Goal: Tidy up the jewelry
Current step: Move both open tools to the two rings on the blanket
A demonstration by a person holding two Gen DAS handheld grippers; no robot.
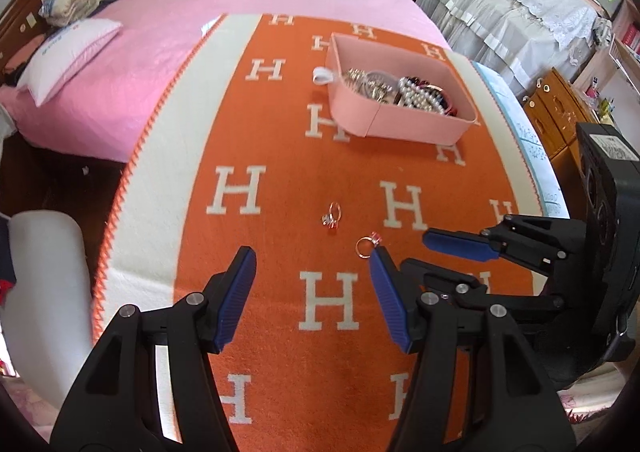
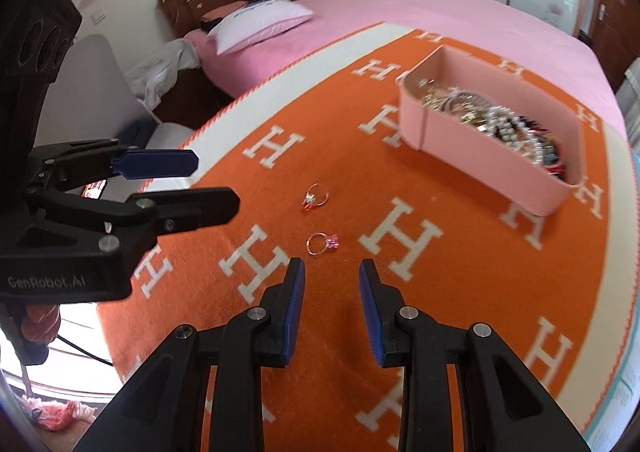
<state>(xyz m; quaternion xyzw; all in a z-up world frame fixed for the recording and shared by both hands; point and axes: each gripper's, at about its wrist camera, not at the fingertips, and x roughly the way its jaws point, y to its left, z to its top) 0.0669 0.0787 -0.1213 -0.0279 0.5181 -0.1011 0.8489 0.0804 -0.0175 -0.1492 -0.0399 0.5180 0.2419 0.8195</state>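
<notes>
2 loose rings are left on the orange H-patterned blanket (image 1: 280,124) spread over the bed, well apart from the pink box (image 1: 404,120) where the other jewelry is already gathered. The pink-stone ring (image 2: 322,243) lies just ahead of the right claw (image 2: 332,272), whose jaws stand part-open on nothing. The red-stone ring (image 2: 315,197) lies further off. The left claw (image 1: 312,264) is held wide open and empty. "GenRobot.AI" is read on the left unit.

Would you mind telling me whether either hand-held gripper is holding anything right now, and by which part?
Nothing is held. The left hand-held gripper and right hand-held gripper are both open and empty above the orange blanket.
</notes>
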